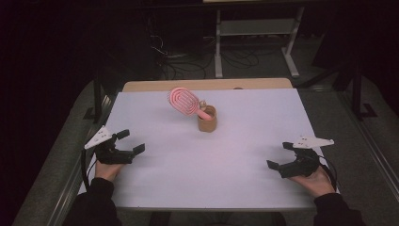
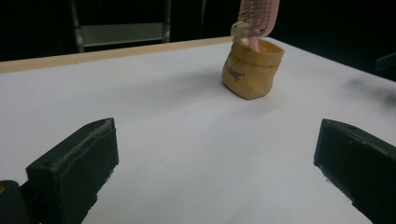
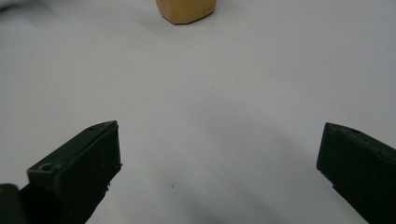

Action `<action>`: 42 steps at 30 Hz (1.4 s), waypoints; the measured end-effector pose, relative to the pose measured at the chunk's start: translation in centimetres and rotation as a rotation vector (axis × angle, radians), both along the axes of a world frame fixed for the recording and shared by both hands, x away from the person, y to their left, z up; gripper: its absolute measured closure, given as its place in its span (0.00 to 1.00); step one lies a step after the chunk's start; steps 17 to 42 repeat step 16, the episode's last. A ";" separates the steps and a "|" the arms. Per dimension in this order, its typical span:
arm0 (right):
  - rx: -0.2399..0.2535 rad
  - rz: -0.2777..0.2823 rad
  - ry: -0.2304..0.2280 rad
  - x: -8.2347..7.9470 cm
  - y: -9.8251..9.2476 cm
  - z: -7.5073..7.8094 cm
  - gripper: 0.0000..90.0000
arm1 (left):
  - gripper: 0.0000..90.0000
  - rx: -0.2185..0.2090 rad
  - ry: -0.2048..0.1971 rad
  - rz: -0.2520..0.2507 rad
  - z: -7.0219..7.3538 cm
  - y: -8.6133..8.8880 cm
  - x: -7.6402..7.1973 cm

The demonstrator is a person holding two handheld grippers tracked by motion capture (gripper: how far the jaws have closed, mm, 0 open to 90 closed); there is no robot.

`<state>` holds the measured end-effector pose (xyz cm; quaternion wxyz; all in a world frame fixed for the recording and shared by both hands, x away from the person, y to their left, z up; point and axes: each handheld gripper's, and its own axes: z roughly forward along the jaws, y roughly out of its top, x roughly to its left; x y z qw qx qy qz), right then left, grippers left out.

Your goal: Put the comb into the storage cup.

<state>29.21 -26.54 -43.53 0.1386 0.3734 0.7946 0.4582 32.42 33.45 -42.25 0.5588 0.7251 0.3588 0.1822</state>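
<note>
A small tan pouch [image 1: 207,121] stands upright near the middle back of the white table [image 1: 211,174]. A pink hairbrush [image 1: 185,101] sticks out of it, handle down, head leaning to the left. The left gripper view has the pouch [image 2: 252,70] ahead to the right with the brush [image 2: 256,16] rising from it. In the right gripper view the pouch's base [image 3: 187,10] sits at the top edge. My left gripper [image 1: 131,142] rests open at the table's left side. My right gripper [image 1: 280,155] rests open at the right side. Nothing lies between either pair of jaws.
A strip of bare wooden tabletop [image 1: 207,84] runs behind the white surface. Beyond it stand a metal frame [image 1: 256,37] and loose cables [image 1: 188,61] on the dark floor. A hand [image 1: 107,170] and another hand [image 1: 316,181] hold the grippers near the front edge.
</note>
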 end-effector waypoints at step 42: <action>0.017 -0.006 0.000 -0.2 -0.2 0.0 0.00 | 0.00 0.066 -0.008 0.042 -1.0 0.9 -1.4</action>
